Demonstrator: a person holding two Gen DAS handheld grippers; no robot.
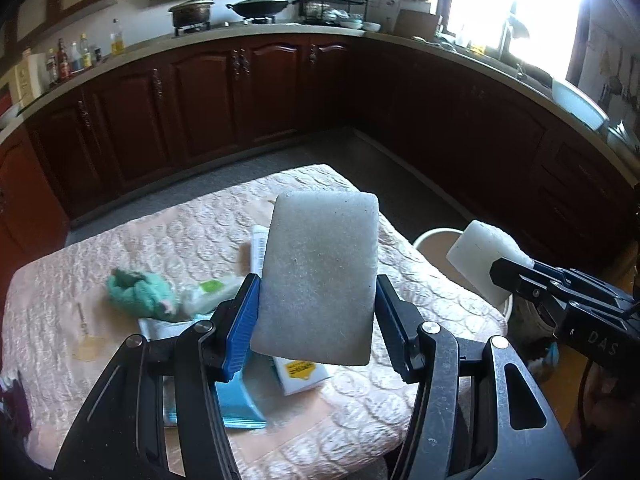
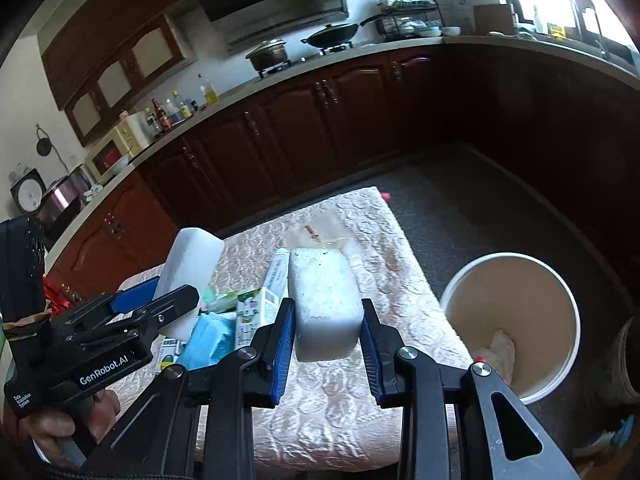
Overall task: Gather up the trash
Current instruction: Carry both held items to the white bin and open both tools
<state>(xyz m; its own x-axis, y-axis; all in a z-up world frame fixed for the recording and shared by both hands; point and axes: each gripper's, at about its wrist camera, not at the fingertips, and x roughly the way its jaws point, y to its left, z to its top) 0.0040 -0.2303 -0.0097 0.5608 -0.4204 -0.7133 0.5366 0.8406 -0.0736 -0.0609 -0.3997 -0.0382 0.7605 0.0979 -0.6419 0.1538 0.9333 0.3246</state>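
Each gripper clamps a foam block: the left gripper [image 1: 316, 300] holds its foam block [image 1: 318, 276] at frame centre, the right gripper [image 2: 324, 340] holds another [image 2: 325, 306]. The bucket [image 2: 560, 280] at lower right holds little; wrappers [image 1: 140, 292] remain on the table [image 1: 360, 420].

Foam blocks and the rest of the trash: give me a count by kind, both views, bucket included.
White foam blocks held in tongs: 2, one in the left tongs as foam block, one in the right tongs as foam block
Green crumpled item on table: 1
Blue packet: 1
Buckets: 1
Cartons and wrappers: overlapping, cannot count
Total: 5
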